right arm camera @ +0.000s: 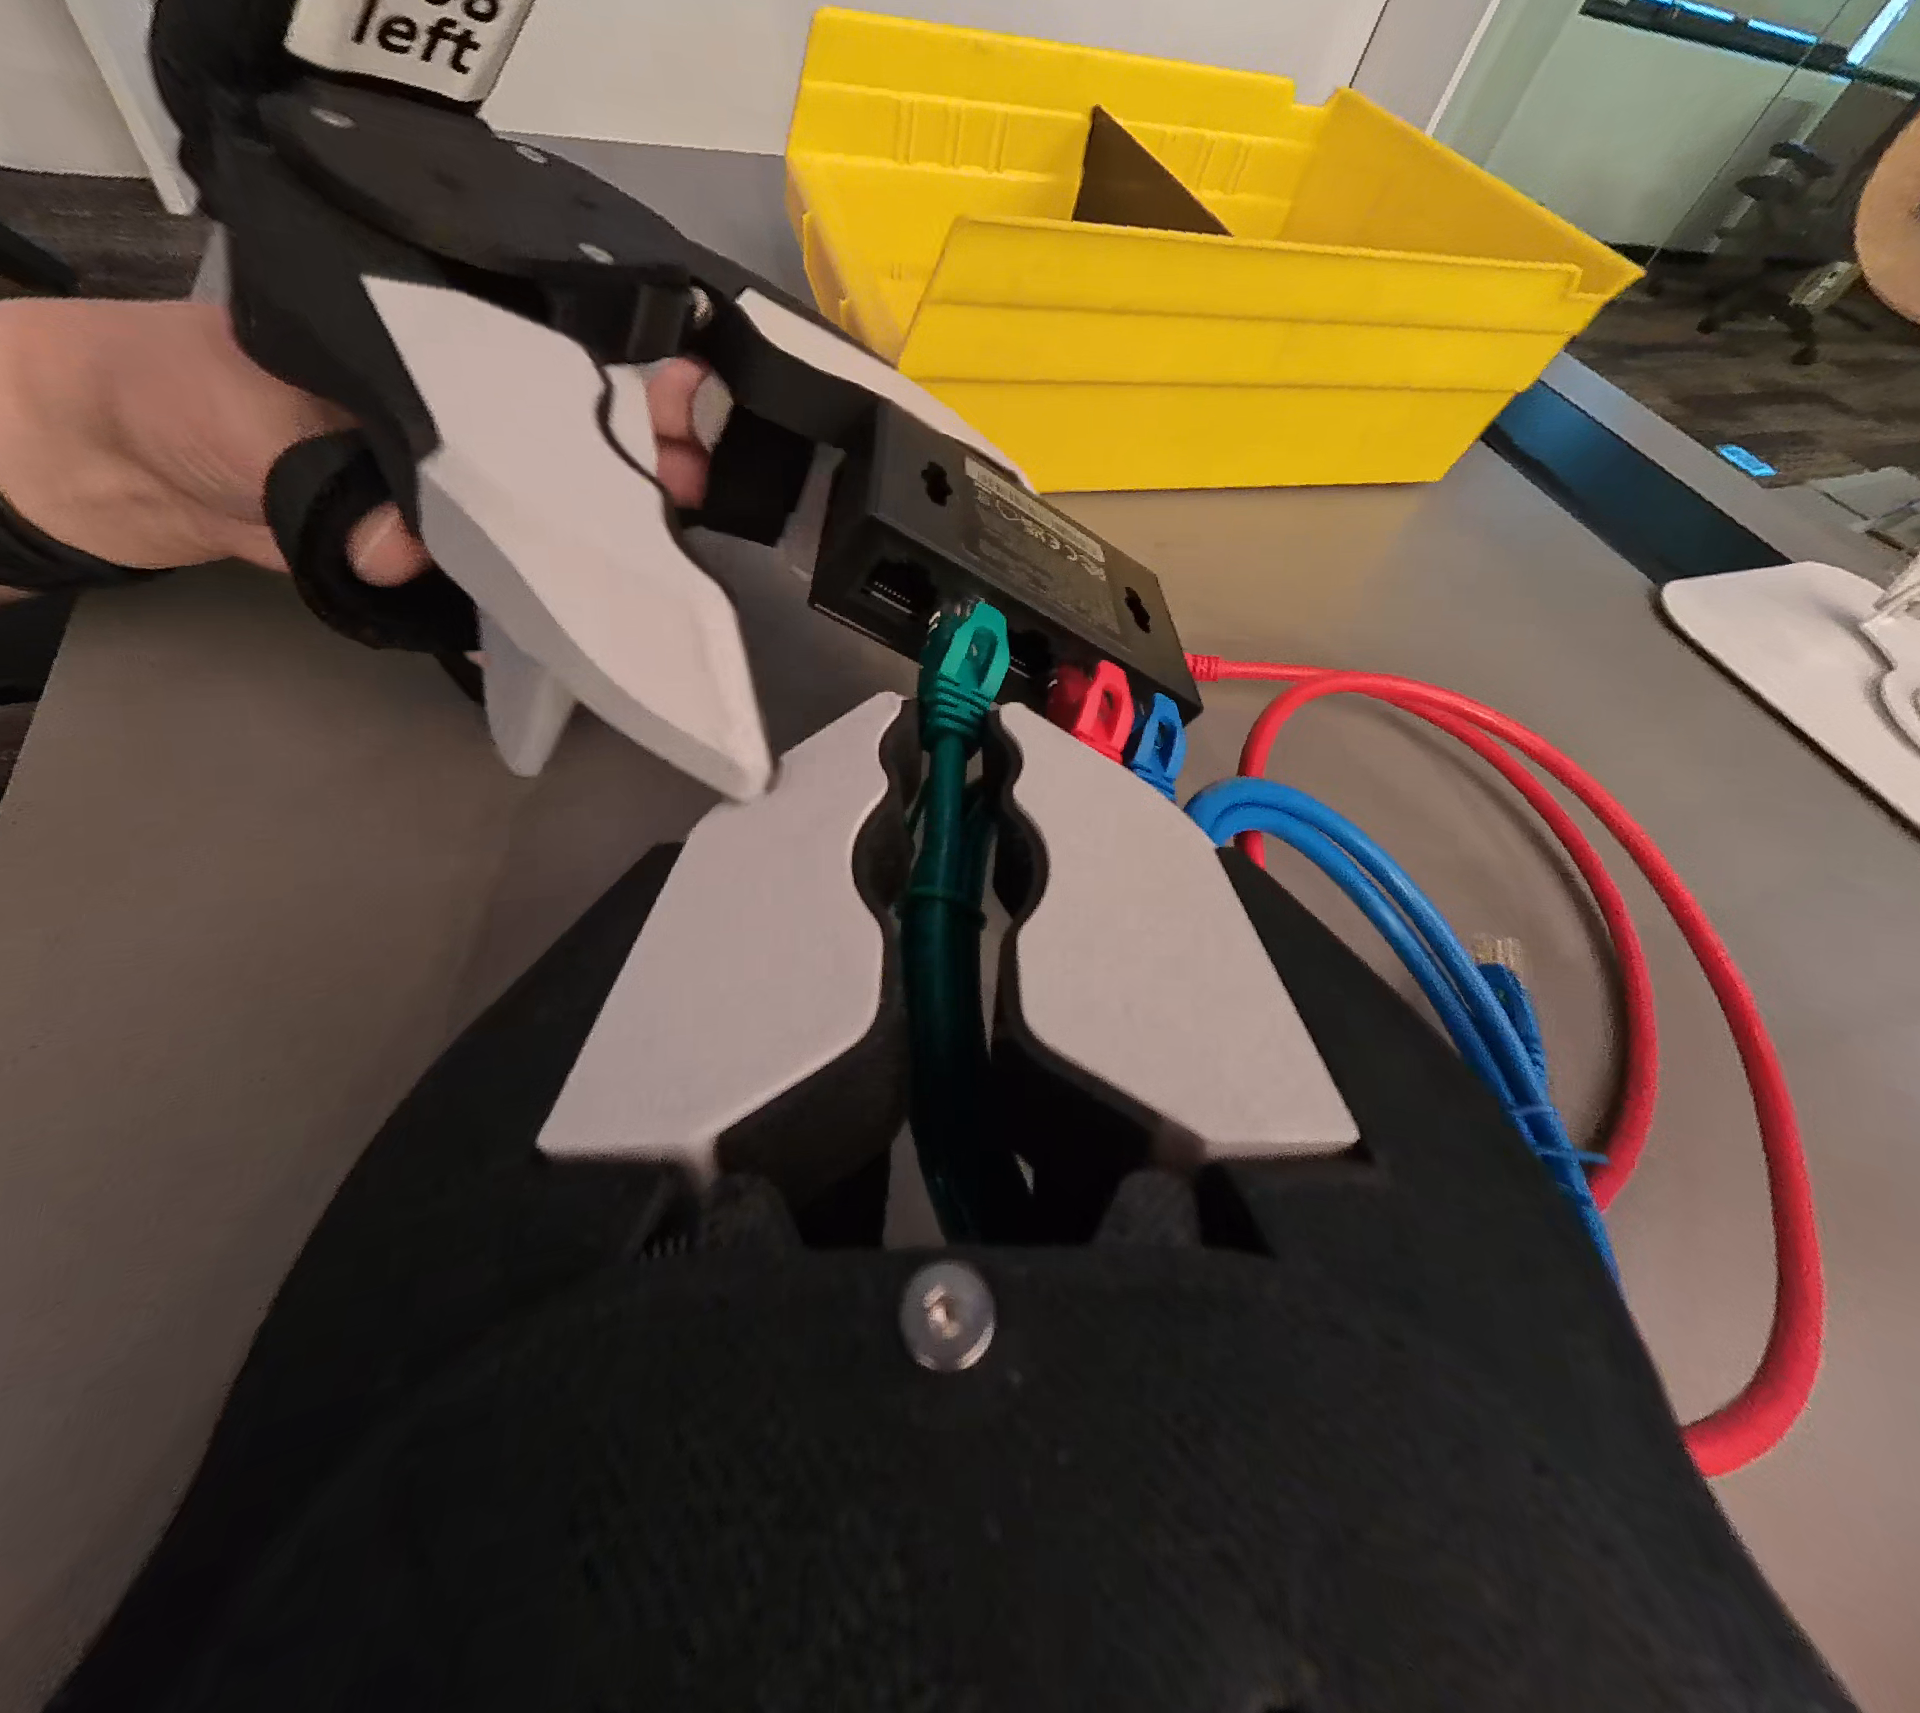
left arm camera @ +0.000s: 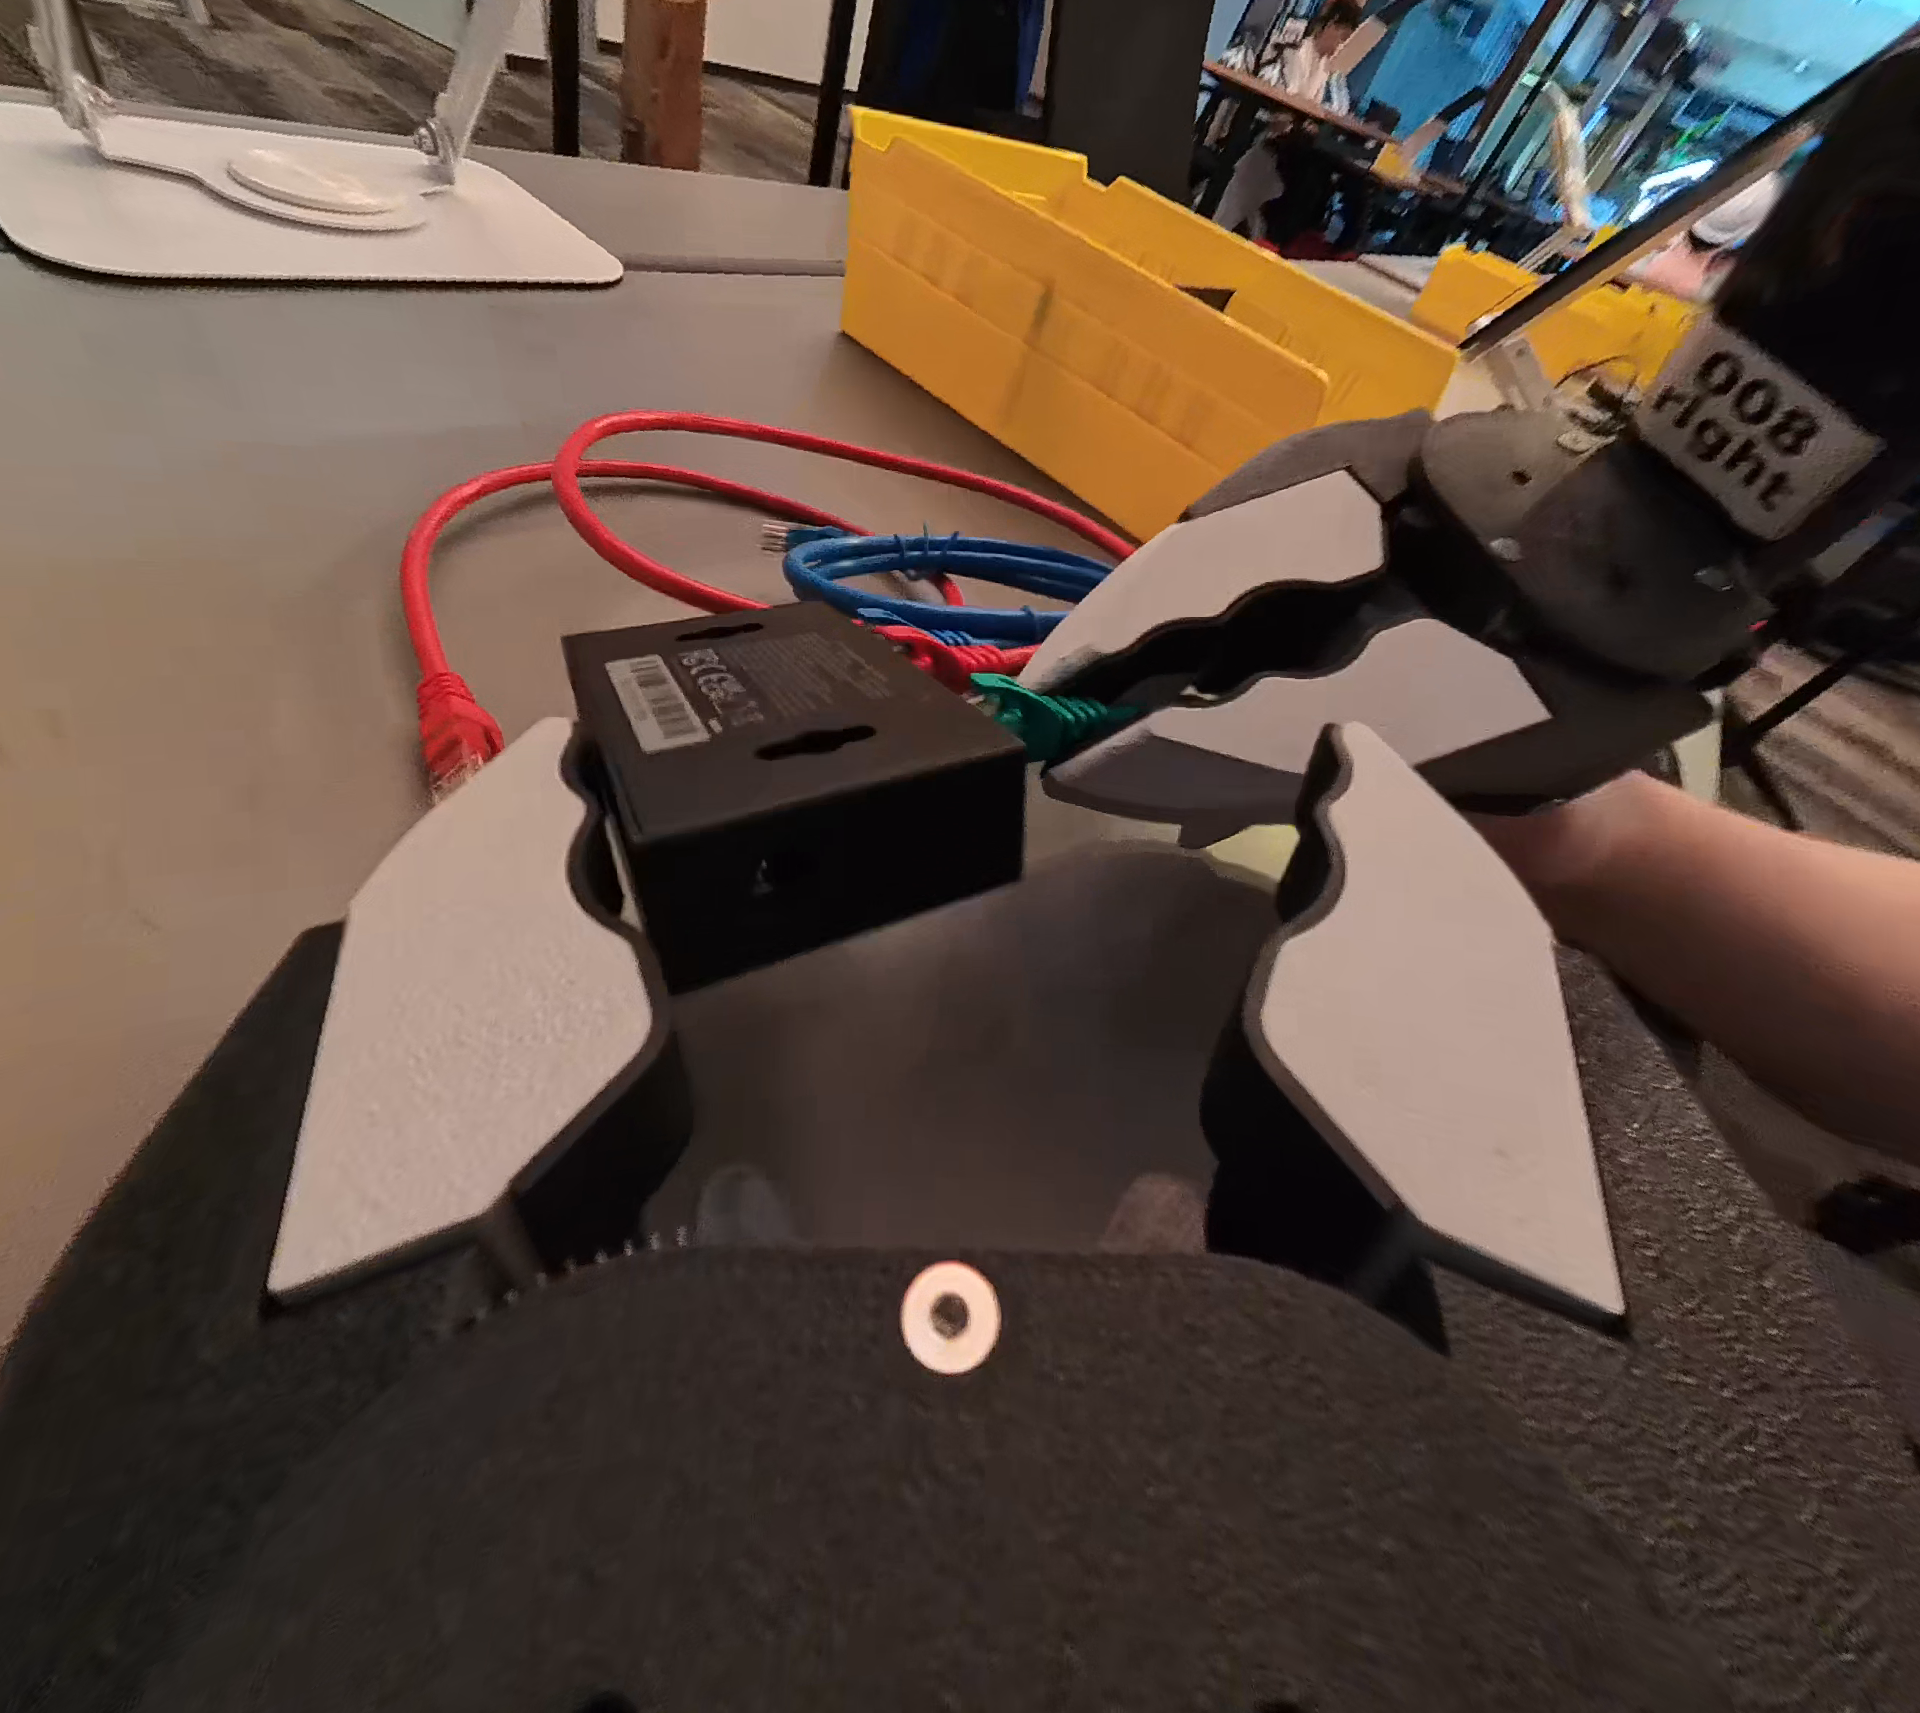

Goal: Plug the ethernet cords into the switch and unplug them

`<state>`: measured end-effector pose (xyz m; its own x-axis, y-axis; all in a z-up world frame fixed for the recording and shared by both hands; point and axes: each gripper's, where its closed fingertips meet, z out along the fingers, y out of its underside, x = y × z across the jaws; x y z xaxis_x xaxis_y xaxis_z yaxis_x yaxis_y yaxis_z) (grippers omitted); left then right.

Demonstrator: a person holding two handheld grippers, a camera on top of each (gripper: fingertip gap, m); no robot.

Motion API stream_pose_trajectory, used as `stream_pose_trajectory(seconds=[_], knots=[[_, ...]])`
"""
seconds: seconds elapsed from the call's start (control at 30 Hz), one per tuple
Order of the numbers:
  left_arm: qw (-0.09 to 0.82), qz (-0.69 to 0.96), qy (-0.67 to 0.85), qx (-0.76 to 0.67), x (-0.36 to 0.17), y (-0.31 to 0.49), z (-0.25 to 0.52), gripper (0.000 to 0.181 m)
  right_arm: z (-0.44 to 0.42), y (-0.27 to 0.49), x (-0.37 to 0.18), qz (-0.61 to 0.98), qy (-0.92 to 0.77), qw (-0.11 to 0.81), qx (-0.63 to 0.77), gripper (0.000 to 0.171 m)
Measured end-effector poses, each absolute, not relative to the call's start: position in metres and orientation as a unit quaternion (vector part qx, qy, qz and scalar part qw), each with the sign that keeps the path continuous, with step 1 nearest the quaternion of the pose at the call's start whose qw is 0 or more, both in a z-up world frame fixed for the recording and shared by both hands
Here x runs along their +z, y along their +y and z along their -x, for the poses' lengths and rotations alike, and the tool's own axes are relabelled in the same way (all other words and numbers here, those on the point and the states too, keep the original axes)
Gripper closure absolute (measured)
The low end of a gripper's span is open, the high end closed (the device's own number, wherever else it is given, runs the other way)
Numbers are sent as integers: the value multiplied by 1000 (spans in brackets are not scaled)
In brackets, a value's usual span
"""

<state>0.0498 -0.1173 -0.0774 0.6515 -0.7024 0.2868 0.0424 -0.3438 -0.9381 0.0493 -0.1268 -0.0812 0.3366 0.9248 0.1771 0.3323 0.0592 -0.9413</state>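
Note:
A black switch [left arm camera: 810,759] lies underside up on the grey table between the fingers of my left gripper [left arm camera: 940,733], which is open. Its left finger [left arm camera: 468,967] touches the switch and its right finger stands apart. My right gripper [right arm camera: 945,718] is shut on the green cord [right arm camera: 940,915] just behind its plug [right arm camera: 971,655], which is at a port on the switch [right arm camera: 997,541]; I cannot tell if it is fully in. A red plug [right arm camera: 1091,707] and a blue plug [right arm camera: 1153,738] sit in ports beside it. In the left wrist view, the right gripper [left arm camera: 1044,723] comes in from the right.
The red cord [left arm camera: 623,468] loops behind the switch, its loose plug [left arm camera: 452,728] by my left finger. The bundled blue cord [right arm camera: 1382,884] lies beside it. A yellow bin [right arm camera: 1195,354] stands behind. A white stand base [left arm camera: 312,209] is at the far left. My two grippers' fingertips are within a few centimetres of each other.

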Motion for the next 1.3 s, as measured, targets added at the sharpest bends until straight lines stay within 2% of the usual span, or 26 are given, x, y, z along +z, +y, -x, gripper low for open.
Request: stream_pose_trajectory(seconds=[0.23, 0.63, 0.8, 1.0, 1.13, 1.3], knots=[[520, 737, 233, -363, -78, -121, -57, 41, -47, -132, -82, 605, -534, 538, 244, 159], [625, 665, 225, -342, -40, -129, -60, 49, -52, -142, -51, 575, -520, 569, 274, 160], [639, 648, 233, -342, -35, -134, -65, 46, -51, -143, -45, 574, -509, 576, 284, 157], [649, 633, 215, -363, -27, -136, -61, 52, -50, -145, -47, 574, -515, 567, 290, 157], [663, 630, 237, -328, -30, -137, -63, 53, -51, -147, -44, 565, -519, 573, 288, 157], [645, 648, 235, -331, -39, -134, -61, 52, -49, -144, -53, 580, -520, 552, 298, 157]])
